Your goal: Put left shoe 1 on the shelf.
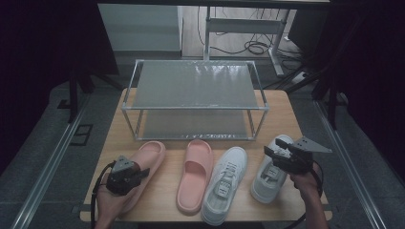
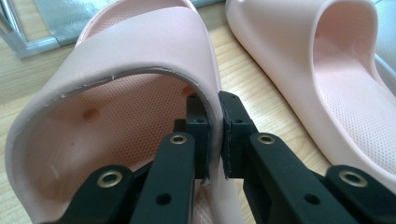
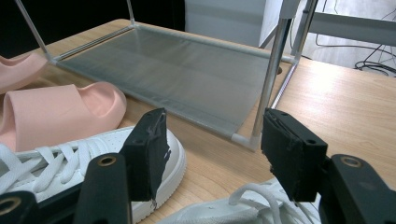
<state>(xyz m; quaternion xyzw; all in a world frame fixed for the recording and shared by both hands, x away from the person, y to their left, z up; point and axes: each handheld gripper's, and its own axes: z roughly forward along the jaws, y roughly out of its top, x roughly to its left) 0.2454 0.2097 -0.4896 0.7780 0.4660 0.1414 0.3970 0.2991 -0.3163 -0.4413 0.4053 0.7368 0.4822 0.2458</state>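
Note:
Two pink slides and two white sneakers lie in a row on the wooden table. My left gripper is shut on the strap edge of the left pink slide. The other pink slide lies beside it. My right gripper stands open just above the right white sneaker, nothing between its jaws. The left white sneaker lies between the slide and that shoe.
A two-tier metal shoe rack with grey mesh shelves stands at the back of the table. Cables and a desk frame are on the floor behind it.

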